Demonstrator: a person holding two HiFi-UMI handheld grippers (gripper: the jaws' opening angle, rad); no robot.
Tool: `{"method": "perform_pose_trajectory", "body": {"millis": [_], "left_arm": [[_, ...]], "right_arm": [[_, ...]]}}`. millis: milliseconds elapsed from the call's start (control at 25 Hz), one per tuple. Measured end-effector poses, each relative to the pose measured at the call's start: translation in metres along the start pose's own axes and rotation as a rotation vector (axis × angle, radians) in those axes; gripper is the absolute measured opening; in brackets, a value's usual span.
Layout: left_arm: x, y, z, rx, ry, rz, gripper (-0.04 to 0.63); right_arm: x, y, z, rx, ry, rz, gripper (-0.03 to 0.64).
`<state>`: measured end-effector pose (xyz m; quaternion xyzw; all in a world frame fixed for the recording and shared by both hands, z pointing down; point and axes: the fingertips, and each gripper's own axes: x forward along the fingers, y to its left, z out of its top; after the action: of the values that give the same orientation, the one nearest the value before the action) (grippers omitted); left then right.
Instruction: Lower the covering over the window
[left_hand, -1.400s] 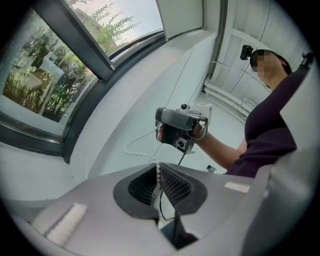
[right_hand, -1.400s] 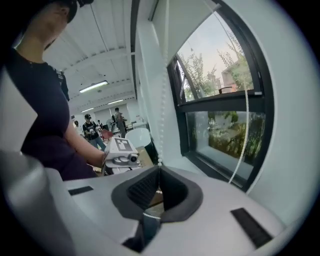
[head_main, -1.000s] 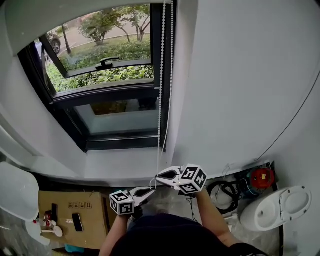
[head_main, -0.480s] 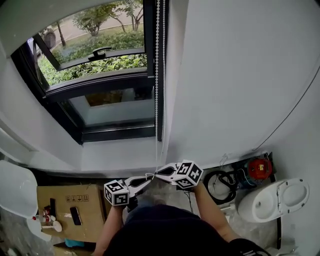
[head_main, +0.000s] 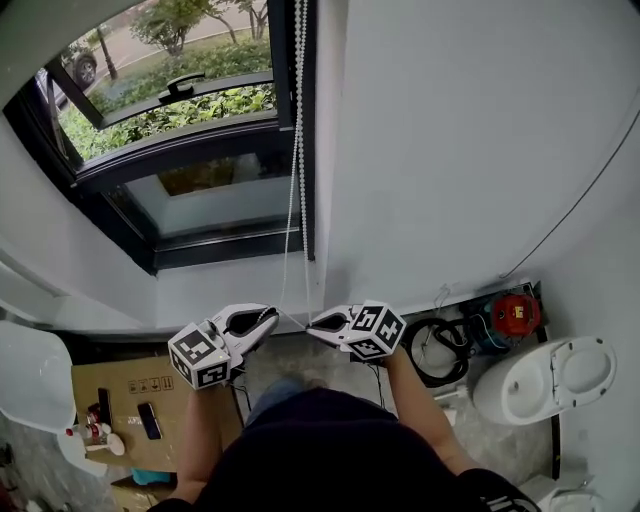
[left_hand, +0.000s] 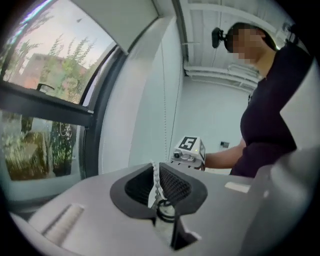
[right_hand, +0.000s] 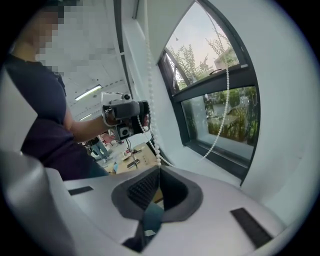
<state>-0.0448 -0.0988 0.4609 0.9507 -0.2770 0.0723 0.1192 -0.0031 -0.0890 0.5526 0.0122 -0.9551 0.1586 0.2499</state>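
White bead chain (head_main: 297, 150) hangs down the right side of the dark-framed window (head_main: 190, 200), close against the white wall (head_main: 450, 150). My left hand-held gripper (head_main: 266, 316) has its jaws pinched on the chain, with beads showing between the pads. My right hand-held gripper (head_main: 312, 326) sits just beside it, jaws closed on the chain's lower end. Both are below the window sill.
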Motion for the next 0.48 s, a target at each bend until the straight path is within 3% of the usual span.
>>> {"method": "perform_pose_trajectory", "body": {"millis": [160, 280, 320, 400, 480], "left_arm": [[0.004, -0.012, 0.005, 0.159, 0.116, -0.012, 0.028], [0.003, -0.020, 0.014, 0.173, 0.102, -0.027, 0.029], [0.000, -0.020, 0.024, 0.146, 0.052, -0.020, 0.036], [-0.014, -0.017, 0.054, 0.069, -0.124, -0.002, 0.091], [-0.031, -0.011, 0.082, 0.024, -0.287, 0.006, 0.094]], "right_arm": [[0.004, 0.002, 0.001, -0.004, -0.004, 0.014, 0.014], [0.008, 0.003, 0.002, -0.007, 0.000, 0.022, 0.014], [0.008, 0.002, 0.003, -0.007, 0.002, 0.022, 0.014], [0.009, 0.001, 0.004, -0.007, 0.004, 0.018, 0.014], [0.010, 0.000, 0.004, -0.009, 0.008, 0.012, 0.014]]}}
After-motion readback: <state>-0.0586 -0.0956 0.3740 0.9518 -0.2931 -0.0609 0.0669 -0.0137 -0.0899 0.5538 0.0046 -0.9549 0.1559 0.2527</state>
